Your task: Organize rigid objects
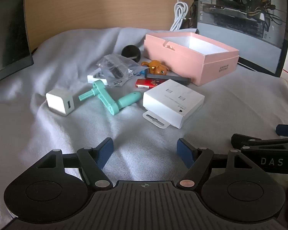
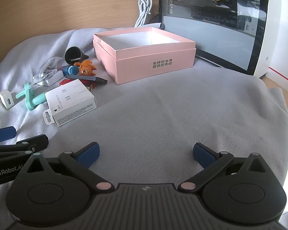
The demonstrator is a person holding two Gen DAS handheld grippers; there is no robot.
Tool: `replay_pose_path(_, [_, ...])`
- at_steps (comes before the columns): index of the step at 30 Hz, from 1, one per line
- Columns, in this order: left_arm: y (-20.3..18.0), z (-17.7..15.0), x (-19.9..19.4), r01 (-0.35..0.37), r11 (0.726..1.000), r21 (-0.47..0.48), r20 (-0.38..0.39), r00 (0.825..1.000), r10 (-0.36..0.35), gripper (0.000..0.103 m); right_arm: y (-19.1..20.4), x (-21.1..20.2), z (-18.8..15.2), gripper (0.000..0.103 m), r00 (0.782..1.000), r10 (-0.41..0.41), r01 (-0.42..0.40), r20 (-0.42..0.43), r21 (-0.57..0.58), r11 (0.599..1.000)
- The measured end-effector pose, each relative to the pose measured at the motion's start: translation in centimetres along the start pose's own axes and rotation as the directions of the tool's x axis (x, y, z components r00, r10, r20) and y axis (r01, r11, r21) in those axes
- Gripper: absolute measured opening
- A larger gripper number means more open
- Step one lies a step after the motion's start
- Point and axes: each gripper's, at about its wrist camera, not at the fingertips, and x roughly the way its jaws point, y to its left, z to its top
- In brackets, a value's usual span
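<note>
An open pink box [image 1: 190, 61] [image 2: 144, 55] with a white inside stands at the back of the grey cloth. In front of it lies a pile: a white cable carton [image 1: 172, 100] [image 2: 71, 99], a teal crank handle [image 1: 109, 97] [image 2: 31, 98], a white charger cube [image 1: 59, 101] [image 2: 6, 99], an orange toy figure [image 1: 155, 67] [image 2: 86, 68], a red lighter [image 1: 146, 83], a dark flat bar [image 1: 167, 77] [image 2: 86, 78], a clear bag [image 1: 117, 69] and a black round holder [image 1: 131, 52] [image 2: 74, 54]. My left gripper [image 1: 145, 151] hovers open, short of the pile. My right gripper [image 2: 146, 154] stands open over bare cloth.
A glass-sided computer case [image 1: 243, 19] [image 2: 211, 19] stands behind the box, with a coiled white cable [image 1: 179, 15] [image 2: 144, 9] beside it. A wooden panel [image 1: 105, 5] backs the scene. A dark monitor [image 1: 7, 28] is at the left. The cloth's right edge [image 2: 278, 103] drops off.
</note>
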Motion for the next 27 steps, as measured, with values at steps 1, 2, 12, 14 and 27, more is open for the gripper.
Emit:
replay_pose_path(1, [-0.04,-0.01,0.01,-0.006,1.0,0.008,0.0,1.0,0.006,0.079,0.0,0.0,0.0,0.103,1.0,0.001,-0.001,0.0,0.001,1.0])
replay_pose_path(2, [-0.08,-0.02,0.01,-0.009,1.0,0.012,0.001,1.0,0.009,0.079,0.0,0.0,0.0,0.103,1.0,0.001,-0.001,0.0,0.001,1.0])
replay_pose_path(12, [-0.09,-0.02,0.0,-0.009,1.0,0.012,0.002,1.0,0.009,0.079,0.03,0.01,-0.02,0.103,1.0,0.001,-0.001,0.0,0.001,1.0])
replay_pose_path(14, [-0.08,-0.02,0.0,-0.009,1.0,0.012,0.002,1.0,0.009,0.079,0.05,0.0,-0.01,0.103,1.0,0.001,-0.001,0.0,0.001,1.0])
replay_pose_path(27, [-0.08,-0.03,0.0,-0.009,1.0,0.012,0.003,1.0,0.009,0.079,0.05,0.02,0.0,0.103,1.0,0.001,-0.001,0.0,0.001,1.0])
